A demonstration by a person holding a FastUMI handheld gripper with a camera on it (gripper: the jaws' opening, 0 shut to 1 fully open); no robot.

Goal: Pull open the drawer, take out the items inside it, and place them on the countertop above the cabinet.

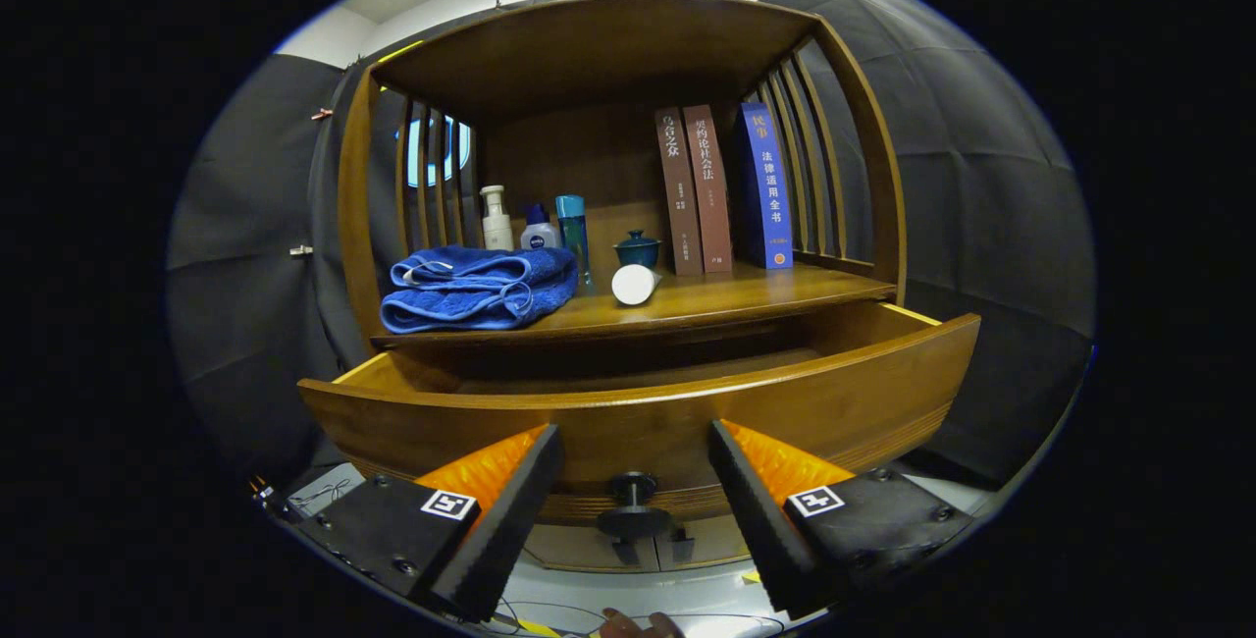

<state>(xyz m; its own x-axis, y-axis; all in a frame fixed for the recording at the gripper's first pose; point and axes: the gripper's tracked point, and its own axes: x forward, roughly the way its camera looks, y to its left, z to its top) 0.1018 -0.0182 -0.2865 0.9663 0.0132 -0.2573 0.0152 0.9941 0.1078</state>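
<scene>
Flanking the dark knob (633, 501) of the pulled-out drawer (648, 412), jaws wide apart, empty.

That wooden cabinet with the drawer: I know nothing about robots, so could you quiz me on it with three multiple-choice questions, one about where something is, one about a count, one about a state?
1. Where is the folded blue towel?
A. inside the drawer
B. on the countertop, beside the bottles
C. on the floor

2. How many books stand on the countertop?
A. one
B. three
C. five

3. What state is the drawer in?
A. pulled open
B. fully closed
C. removed from the cabinet

Answers:
1. B, the towel lies on the countertop just in front of the bottles.
2. B, two brown spines and one blue spine stand side by side.
3. A, the drawer front sits well forward of the cabinet; the gripper has its jaws open on either side of the drawer knob, touching nothing.
</scene>
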